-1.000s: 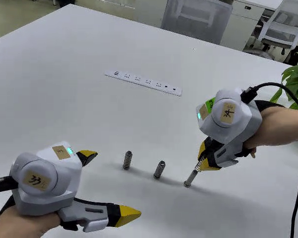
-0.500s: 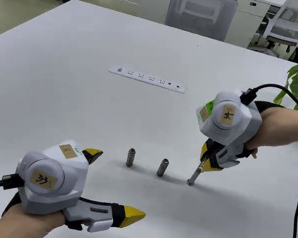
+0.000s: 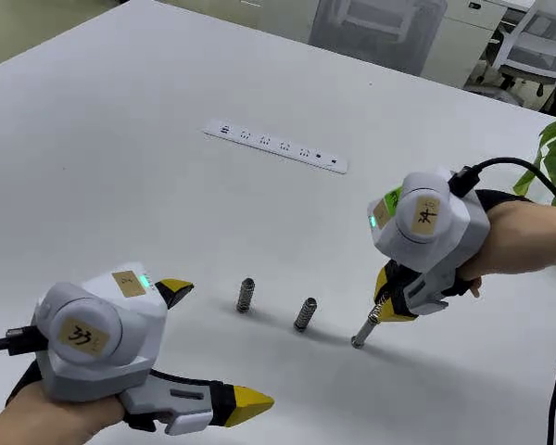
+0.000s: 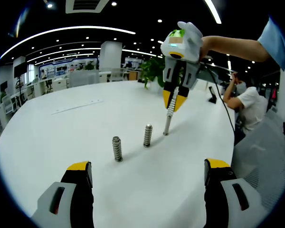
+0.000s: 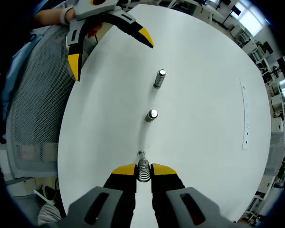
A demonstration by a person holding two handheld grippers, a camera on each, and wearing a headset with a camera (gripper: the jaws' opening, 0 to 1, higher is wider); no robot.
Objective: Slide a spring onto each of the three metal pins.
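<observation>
Pins: first pin and second pin sprung; third pin part-fitted, spring clenched in right tongs; left tongs released.

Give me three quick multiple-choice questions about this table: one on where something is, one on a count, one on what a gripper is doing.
1. Where does the white power strip lie?
A. Between the two grippers.
B. Farther across the table, beyond the pins.
C. On a chair.

2. How many metal pins stand on the table?
A. Two.
B. Three.
C. Five.

3. What is the state of the right gripper?
A. Shut on a spring.
B. Wide open and empty.
C. Shut on the power strip.

Answers:
1 B: the strip lies flat on the far side of the row of pins.
2 B: three stand in a row in the head view.
3 A: its jaws pinch the spring at the top of the pin nearest to it.
</observation>
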